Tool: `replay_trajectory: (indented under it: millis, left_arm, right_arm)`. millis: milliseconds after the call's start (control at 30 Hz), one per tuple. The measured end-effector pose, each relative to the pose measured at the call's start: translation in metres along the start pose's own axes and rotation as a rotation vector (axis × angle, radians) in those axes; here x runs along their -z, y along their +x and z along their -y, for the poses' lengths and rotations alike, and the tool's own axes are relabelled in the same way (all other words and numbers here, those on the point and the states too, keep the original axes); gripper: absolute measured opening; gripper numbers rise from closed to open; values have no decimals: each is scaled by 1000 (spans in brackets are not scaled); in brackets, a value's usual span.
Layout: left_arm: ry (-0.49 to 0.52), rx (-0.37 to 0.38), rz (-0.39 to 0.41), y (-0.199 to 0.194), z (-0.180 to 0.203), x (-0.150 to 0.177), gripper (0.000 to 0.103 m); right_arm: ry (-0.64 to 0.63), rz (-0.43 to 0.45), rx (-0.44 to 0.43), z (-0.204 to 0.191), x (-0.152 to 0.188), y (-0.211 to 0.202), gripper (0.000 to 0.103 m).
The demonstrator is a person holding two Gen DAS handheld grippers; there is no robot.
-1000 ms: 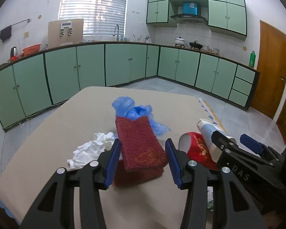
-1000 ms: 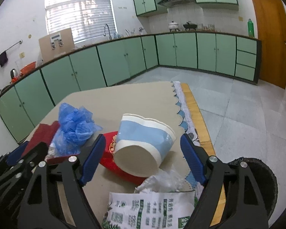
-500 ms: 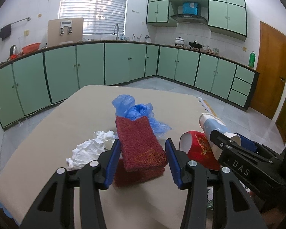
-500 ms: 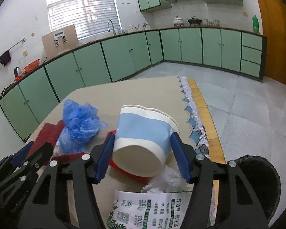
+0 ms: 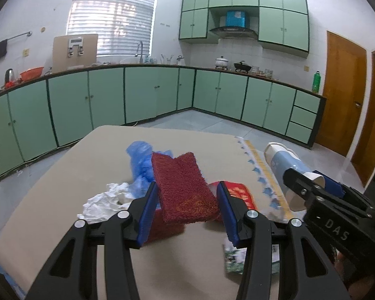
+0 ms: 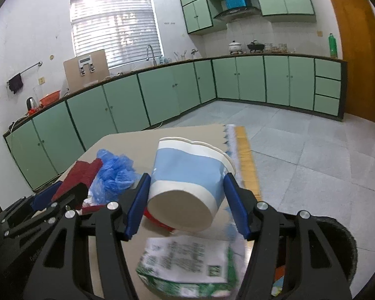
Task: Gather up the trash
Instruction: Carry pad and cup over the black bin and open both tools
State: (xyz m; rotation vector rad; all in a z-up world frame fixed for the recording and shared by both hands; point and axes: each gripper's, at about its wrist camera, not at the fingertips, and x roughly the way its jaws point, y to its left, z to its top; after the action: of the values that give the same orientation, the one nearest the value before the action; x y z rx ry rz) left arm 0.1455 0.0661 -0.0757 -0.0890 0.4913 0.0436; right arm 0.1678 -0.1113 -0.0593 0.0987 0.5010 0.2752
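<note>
Floor lies open past our desk (image 6: 127,145) edge; left tongs (image 5: 185,210) clamp the scouring pad (image 5: 185,190), right tongs (image 6: 185,200) seemingly grip the cup (image 6: 187,175).

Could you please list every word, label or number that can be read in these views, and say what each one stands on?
"DAS": white letters on the black body of the right tool, seen from the left wrist.
Green and white packet: printed text, too blurred to read.
Red cup: gold markings, unreadable.
Cardboard box on the counter: markings too small to read.
</note>
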Motion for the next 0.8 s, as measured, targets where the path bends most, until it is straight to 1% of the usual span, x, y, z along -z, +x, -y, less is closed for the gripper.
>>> replay_trajectory:
  millis: [100,300,500,633,800]
  left_arm:
    - [11,25,2,-3,11,0,48]
    - [45,102,-5,-6,48,1,48]
    - [84,211,-30,-4,99,6,48]
    - [114,288,-57,-2,140,15,48]
    - [130,347,-86,8,180,25,48]
  right_arm:
    - [-1,8,33,16,2,-14,58]
    - [19,20,109,56,9,-41,58]
    - [67,23,211,112,23,-67,58]
    - [95,19,283,148,35,-80,58]
    - [124,6,353,191,54,-88,58]
